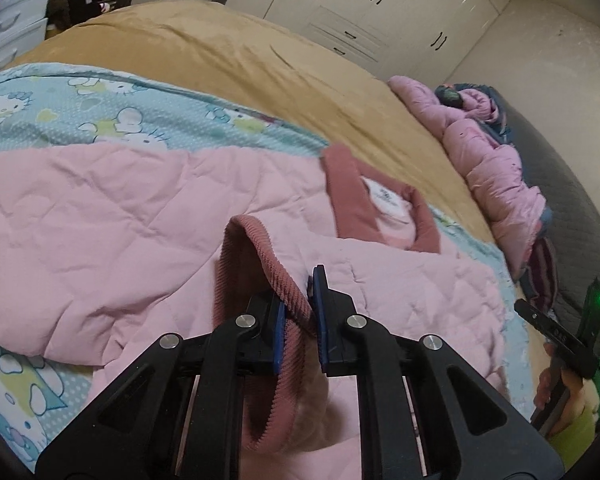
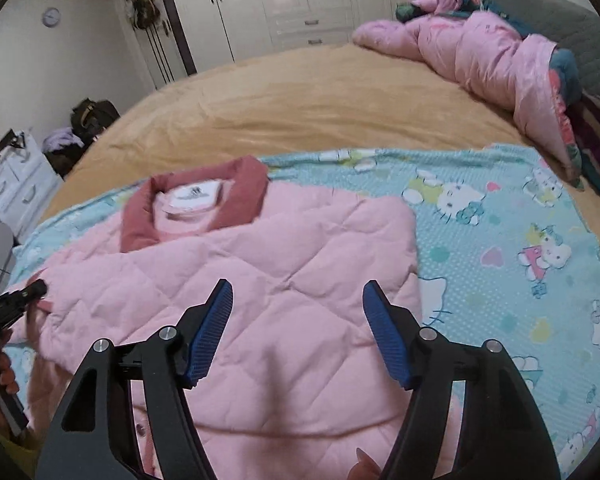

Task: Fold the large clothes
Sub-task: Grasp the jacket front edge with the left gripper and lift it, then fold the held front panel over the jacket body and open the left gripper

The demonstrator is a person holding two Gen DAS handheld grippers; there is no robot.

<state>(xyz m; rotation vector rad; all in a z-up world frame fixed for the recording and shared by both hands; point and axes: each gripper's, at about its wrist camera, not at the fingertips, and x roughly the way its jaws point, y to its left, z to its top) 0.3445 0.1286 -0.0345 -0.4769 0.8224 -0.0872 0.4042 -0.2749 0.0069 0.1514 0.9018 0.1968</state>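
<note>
free: tan bedspread [image 2: 320, 96] beyond pink jacket [image 2: 260, 280] | obstacle: bunched pink coat [image 2: 480, 52] by headboard

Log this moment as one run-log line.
left gripper: shut on ribbed cuff | right gripper: open above pink jacket | stage: sleeve fold

Bed [image 2: 300, 96] with tan cover; teal cartoon-cat sheet [image 2: 500, 240] spread over near edge, pink quilted jacket [image 2: 280, 280] on it; crumpled pink duvet [image 2: 480, 52] at far-right corner.

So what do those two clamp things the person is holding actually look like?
Both the left gripper and right gripper have matte black angular plastic frames, silver round rivets at the joints, and ribbed blue pads inside the fingers. A green light glows on one.
</note>
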